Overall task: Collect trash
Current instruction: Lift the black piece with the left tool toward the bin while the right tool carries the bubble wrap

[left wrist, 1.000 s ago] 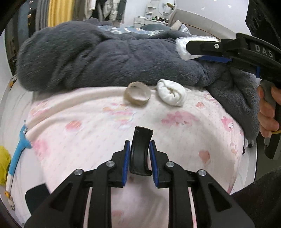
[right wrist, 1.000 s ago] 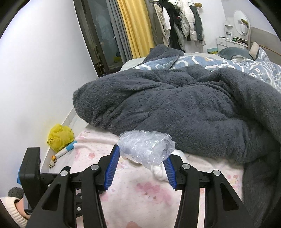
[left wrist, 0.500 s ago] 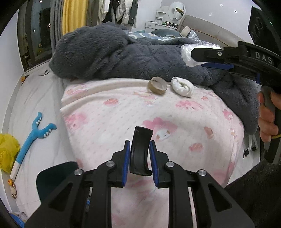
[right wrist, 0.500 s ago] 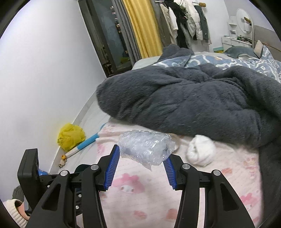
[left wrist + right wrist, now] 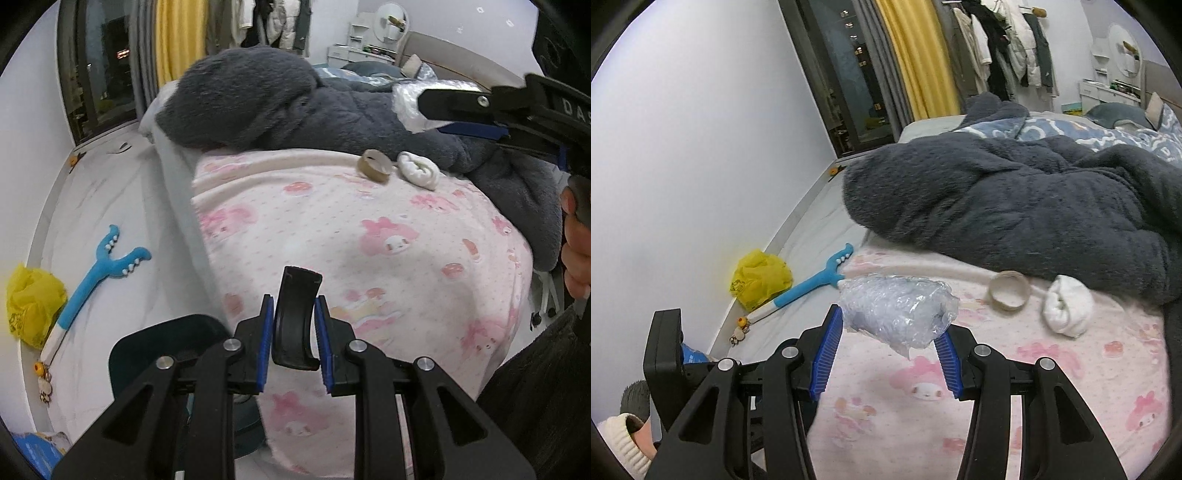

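While the left hand-held gripper (image 5: 294, 334) pinches a curved black plastic piece (image 5: 295, 321), the right hand-held gripper (image 5: 890, 347) clamps a crumpled clear bubble-wrap wad (image 5: 897, 310) above the pink cartoon-print bed blanket (image 5: 997, 387).

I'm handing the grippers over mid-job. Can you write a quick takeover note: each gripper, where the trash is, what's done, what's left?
Left gripper: shut on a curved black plastic handle, with a dark bin below it on the floor.
Right gripper: shut on a wad of bubble wrap, held above the pink bedsheet.
Done: bubble wrap is picked up, not yet dropped.
Left: empty tape roll and white balled sock or tissue lie on the sheet beside the grey blanket. Yellow plastic bag and blue stick lie on the floor.
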